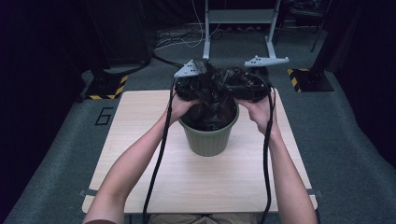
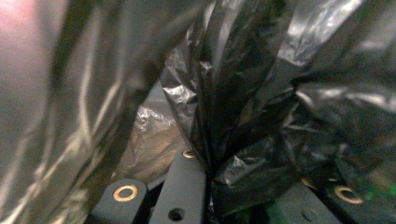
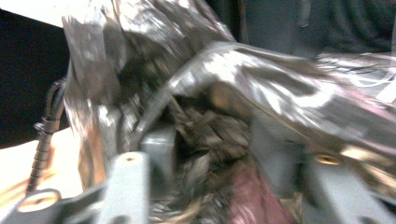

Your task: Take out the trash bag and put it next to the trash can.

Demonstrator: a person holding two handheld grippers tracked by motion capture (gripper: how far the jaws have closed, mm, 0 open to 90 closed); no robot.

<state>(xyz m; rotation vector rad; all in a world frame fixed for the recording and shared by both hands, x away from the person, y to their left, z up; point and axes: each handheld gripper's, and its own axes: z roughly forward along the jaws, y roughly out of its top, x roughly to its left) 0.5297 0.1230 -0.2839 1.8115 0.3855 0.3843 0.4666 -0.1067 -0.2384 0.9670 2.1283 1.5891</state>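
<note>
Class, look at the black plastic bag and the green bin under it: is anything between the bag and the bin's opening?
Nothing visible: the black bag, bunched between both grippers, already hangs into the green bin.

A lab or test studio: dark curtains, grey carpet, hazard-striped stand bases (image 1: 108,87), loose floor cables (image 1: 187,37), one lit bench (image 1: 140,140).

Table (image 1: 140,154): bare wood is lying open to the left, right and front of the green pot (image 1: 208,137) standing at its centre. Over the pot's mouth, a crumpled black plastic bag (image 1: 212,88) is crowding the space, with the left gripper (image 1: 189,84) and right gripper (image 1: 250,84) flanking it. Black film (image 2: 243,93) is pressing against the left gripper's jaws, blocking passage ahead; film (image 3: 224,79) is likewise draping across the right gripper's front.
</note>
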